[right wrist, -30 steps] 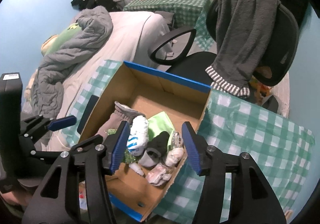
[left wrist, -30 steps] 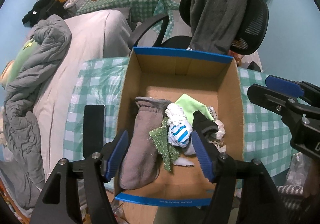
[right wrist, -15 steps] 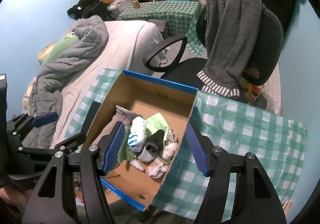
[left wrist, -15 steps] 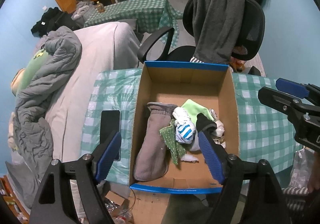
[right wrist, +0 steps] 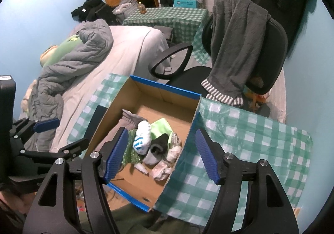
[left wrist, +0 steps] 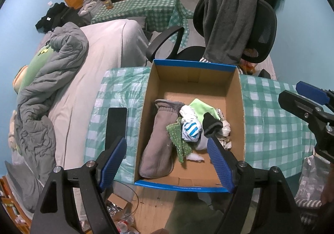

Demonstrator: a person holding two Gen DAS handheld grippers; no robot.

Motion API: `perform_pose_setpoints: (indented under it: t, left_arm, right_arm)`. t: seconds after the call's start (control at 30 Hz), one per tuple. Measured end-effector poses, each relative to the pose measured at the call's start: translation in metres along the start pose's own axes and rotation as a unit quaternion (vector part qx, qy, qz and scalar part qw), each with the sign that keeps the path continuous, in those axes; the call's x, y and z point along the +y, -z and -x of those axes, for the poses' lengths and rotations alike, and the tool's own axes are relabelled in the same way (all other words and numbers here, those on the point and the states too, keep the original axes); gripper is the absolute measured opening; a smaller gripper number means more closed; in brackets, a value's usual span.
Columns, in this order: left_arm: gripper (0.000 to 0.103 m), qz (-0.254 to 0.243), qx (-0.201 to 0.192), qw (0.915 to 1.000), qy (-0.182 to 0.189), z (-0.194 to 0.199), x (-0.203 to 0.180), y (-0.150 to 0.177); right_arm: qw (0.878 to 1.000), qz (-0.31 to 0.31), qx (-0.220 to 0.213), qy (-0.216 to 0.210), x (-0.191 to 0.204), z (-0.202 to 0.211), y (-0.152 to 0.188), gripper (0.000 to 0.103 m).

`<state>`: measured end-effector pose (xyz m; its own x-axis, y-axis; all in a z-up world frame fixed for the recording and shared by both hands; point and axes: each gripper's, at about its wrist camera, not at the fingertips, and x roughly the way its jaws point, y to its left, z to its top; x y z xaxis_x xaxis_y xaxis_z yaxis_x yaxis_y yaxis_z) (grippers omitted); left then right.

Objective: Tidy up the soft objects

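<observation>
An open cardboard box [left wrist: 194, 79] with a blue rim stands on the green checked table; it also shows in the right wrist view [right wrist: 165, 94]. Inside lie a grey mitten [left wrist: 158, 136], a green sparkly cloth [left wrist: 179, 140], a blue-and-white striped sock [left wrist: 191, 129], a black sock [left wrist: 210, 124] and a light green cloth [left wrist: 201, 106]. My left gripper [left wrist: 167, 163] is open and empty, above the box's near edge. My right gripper [right wrist: 161, 154] is open and empty, above the box's near right side.
A black phone [left wrist: 115, 125] lies on the table left of the box. An office chair [left wrist: 258, 31] draped with a grey garment stands behind the table. A bed with a grey duvet [left wrist: 48, 79] is at the left. Bare checked tablecloth [right wrist: 250, 146] lies right of the box.
Both grippers have pulled back and up from the box, which now looks smaller and farther. Both stay open and empty. The things in the box have not moved.
</observation>
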<state>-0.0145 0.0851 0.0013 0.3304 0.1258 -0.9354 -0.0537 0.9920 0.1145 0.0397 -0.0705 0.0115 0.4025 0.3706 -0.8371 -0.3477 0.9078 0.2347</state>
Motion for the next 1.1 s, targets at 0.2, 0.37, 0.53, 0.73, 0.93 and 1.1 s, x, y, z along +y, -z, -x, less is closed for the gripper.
perform_pose_setpoints:
  t: [0.2, 0.37, 0.53, 0.73, 0.93, 1.1]
  left_arm:
    - [0.081, -0.002, -0.004, 1.0000, -0.004, 0.004, -0.002, 0.001]
    - [0.081, -0.002, -0.003, 1.0000, -0.003, 0.004, -0.003, 0.002]
    - [0.081, -0.004, 0.000, 1.0000, -0.002, 0.007, -0.006, 0.001]
    - [0.081, -0.002, 0.001, 1.0000, -0.002, 0.006, -0.008, 0.001]
    - [0.081, -0.001, 0.003, 1.0000, -0.002, 0.006, -0.010, 0.000]
    - [0.081, 0.000, 0.003, 1.0000, -0.001, 0.005, -0.012, 0.001]
  right_arm:
    - [1.000, -0.007, 0.002, 0.003, -0.004, 0.001, 0.003, 0.068]
    - [1.000, -0.008, 0.004, 0.004, -0.007, 0.003, 0.005, 0.068]
    - [1.000, -0.011, 0.006, 0.006, -0.010, 0.003, 0.007, 0.068]
    - [1.000, -0.009, 0.007, 0.007, -0.011, 0.004, 0.007, 0.068]
    - [1.000, -0.009, 0.006, 0.007, -0.012, 0.004, 0.007, 0.068]
    - [1.000, -0.009, 0.009, 0.007, -0.015, 0.004, 0.008, 0.068]
